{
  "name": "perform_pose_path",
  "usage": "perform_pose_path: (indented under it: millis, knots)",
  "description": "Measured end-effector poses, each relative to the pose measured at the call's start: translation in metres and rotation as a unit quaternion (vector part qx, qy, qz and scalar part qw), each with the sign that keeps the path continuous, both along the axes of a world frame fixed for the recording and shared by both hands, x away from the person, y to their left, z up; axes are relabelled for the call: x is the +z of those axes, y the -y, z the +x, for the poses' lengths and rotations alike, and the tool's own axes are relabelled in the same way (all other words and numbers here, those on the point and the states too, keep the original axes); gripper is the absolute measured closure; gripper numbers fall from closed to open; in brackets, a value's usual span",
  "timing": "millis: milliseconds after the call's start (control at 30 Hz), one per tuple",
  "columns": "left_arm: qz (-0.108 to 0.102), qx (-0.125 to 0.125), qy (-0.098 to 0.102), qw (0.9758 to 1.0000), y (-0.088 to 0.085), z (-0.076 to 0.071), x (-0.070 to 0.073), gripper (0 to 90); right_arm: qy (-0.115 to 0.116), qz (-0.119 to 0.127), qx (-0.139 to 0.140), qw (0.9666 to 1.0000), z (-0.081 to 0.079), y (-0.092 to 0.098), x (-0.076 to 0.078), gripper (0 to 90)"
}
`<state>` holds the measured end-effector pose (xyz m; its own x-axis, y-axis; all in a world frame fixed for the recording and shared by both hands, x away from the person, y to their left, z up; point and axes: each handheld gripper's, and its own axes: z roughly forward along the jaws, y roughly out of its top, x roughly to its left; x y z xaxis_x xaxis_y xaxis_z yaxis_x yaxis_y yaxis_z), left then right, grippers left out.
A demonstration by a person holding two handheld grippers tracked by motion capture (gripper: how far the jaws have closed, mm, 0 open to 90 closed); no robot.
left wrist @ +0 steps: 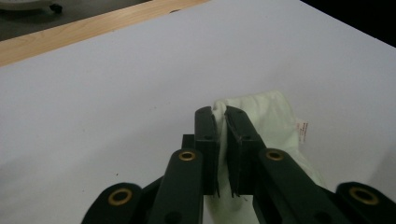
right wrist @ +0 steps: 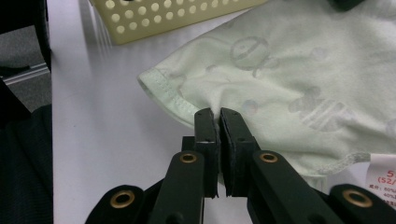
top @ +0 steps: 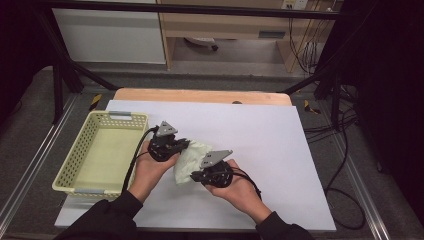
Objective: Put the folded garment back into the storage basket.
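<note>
yellow basket [top: 102, 150] sits by the table's [top: 270, 135] left edge, long side running front to back. just right of it the left gripper [top: 181, 145] is clenched on a fold of the pale green cloth [top: 192, 159], which sits bunched between the hands near the table's front edge. right gripper [top: 194, 176] pinches the cloth's hemmed edge [right wrist: 161, 91], jaws tight; white tag [right wrist: 385, 179] at its far side.

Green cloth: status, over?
Left gripper and right gripper both shut on green cloth. Basket empty, left of it. Nothing in the way.
</note>
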<state>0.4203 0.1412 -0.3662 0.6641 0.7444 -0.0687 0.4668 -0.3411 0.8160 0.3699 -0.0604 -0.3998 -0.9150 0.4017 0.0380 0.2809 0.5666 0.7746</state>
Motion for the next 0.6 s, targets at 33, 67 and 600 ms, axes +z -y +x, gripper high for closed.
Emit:
perform_pose_path:
  millis: [33,67,600]
  knots:
    - [0.001,0.001,0.001,1.0,-0.001,0.001,0.002,84.0,0.0,-0.001,0.001,1.0,0.001,-0.001,0.0,86.1]
    - [0.001,0.001,0.001,1.0,-0.002,0.002,0.003,84.0,0.0,-0.002,0.002,1.0,0.003,-0.003,0.001,86.1]
    - [-0.008,0.006,-0.001,0.9999,-0.019,0.016,0.026,84.0,0.006,-0.001,0.018,0.9998,0.021,-0.019,0.021,86.1]
